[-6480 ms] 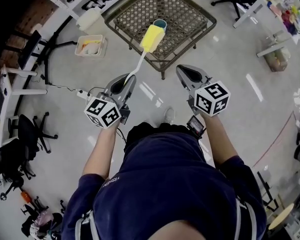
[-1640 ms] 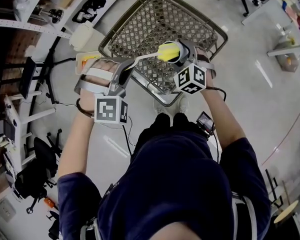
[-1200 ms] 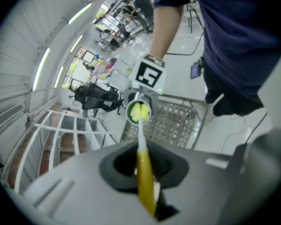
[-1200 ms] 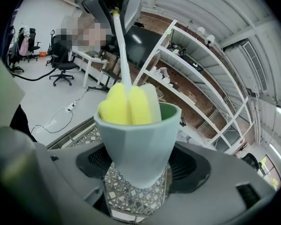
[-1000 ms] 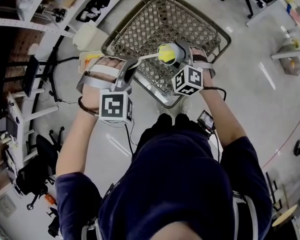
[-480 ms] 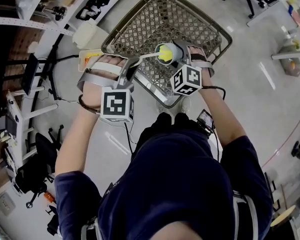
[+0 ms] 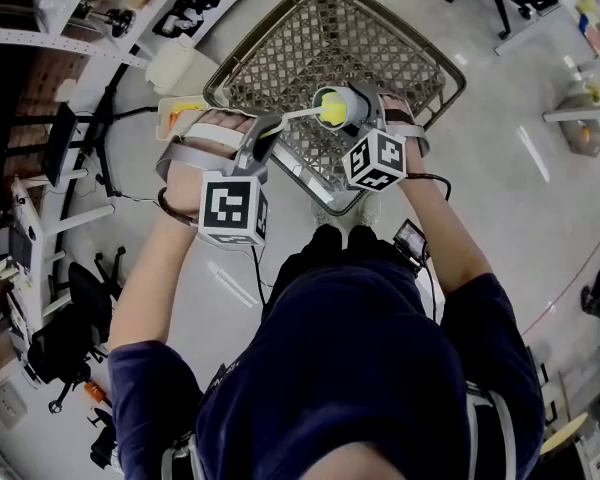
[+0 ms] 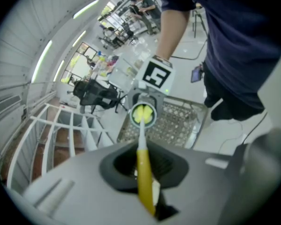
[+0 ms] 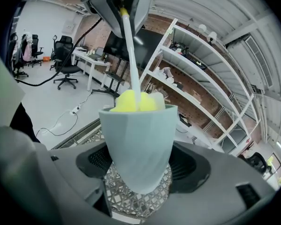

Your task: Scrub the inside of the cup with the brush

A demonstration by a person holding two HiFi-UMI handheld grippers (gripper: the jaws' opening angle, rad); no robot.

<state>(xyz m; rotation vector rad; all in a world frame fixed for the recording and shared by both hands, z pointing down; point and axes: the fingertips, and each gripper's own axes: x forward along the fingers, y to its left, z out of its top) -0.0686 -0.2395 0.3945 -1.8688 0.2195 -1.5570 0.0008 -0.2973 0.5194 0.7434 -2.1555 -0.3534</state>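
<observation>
Looking onto a pale floor (image 7: 540,198); standing over a lattice table (image 7: 310,38); facing office chairs (image 9: 64,48), white shelving (image 9: 196,74), a brick wall (image 9: 175,41).

Left tool (image 8: 143,168) clamps the brush (image 8: 142,142), head inside the cup (image 8: 131,115).

No legible txt, nos. or brand names anywhere. Left marker cube (image 7: 232,209) & right marker cube (image 7: 376,159): b/w square code patterns only, no letters or digits. Left gripper view shows the same on the right marker cube. Pale print on shirt sleeve (image 7: 218,371): too small to read. Items on shelving (image 7: 40,43), top left: any labels too blurred.
</observation>
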